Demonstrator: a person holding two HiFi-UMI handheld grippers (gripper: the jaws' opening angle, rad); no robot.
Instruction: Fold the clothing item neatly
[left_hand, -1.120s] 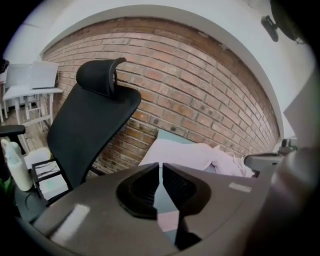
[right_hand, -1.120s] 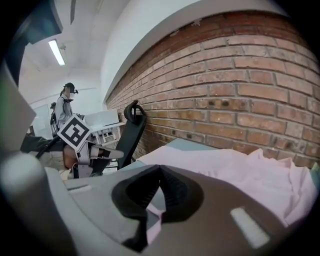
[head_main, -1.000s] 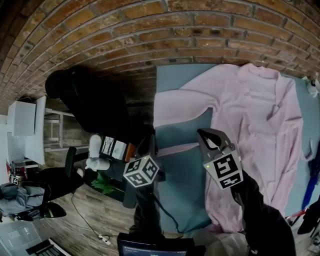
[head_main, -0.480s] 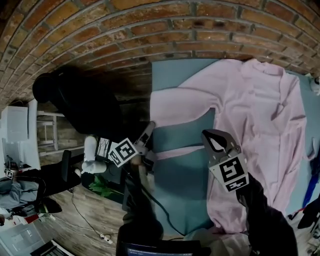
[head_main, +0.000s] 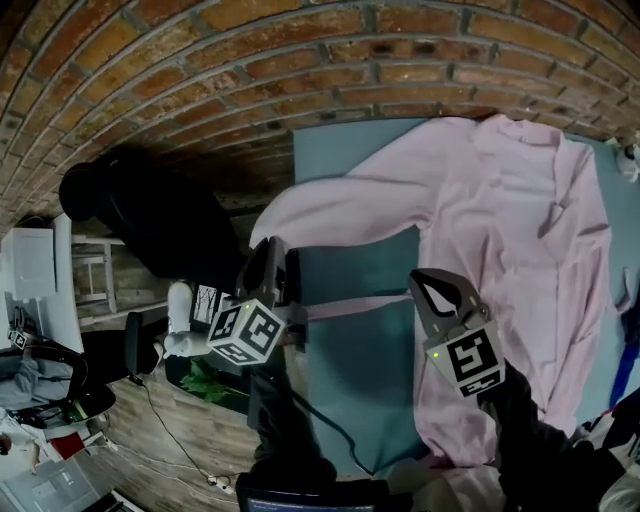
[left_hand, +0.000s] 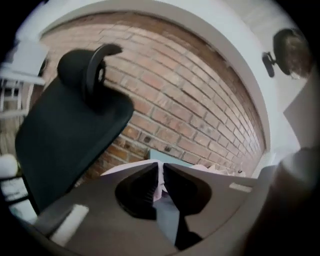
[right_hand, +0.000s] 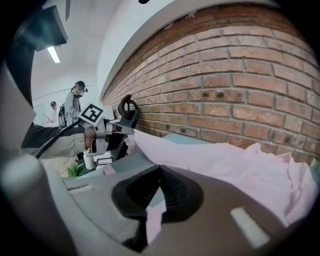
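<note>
A pale pink shirt (head_main: 500, 220) lies spread on the teal table (head_main: 360, 350), with one long sleeve (head_main: 330, 205) reaching left past the table's edge. My left gripper (head_main: 272, 248) is at that sleeve's end; its jaws have just been closing and pink cloth sits between them (left_hand: 161, 167). My right gripper (head_main: 418, 280) is shut on the shirt's near side edge, and pink cloth hangs below its jaws (right_hand: 161, 169). A narrow pink strip (head_main: 350, 303) runs across the table between the two grippers.
A brick wall (head_main: 250, 60) stands behind the table. A black office chair (head_main: 170, 220) is left of the table, close to my left gripper. A green plant (head_main: 215, 370) and cables lie on the wooden floor. People (right_hand: 75, 102) stand far off.
My left gripper left the pink strip, opened, moved up and left, and closed on the sleeve's end. The sleeve's end now hangs further left, past the table's edge. My right gripper barely moved.
</note>
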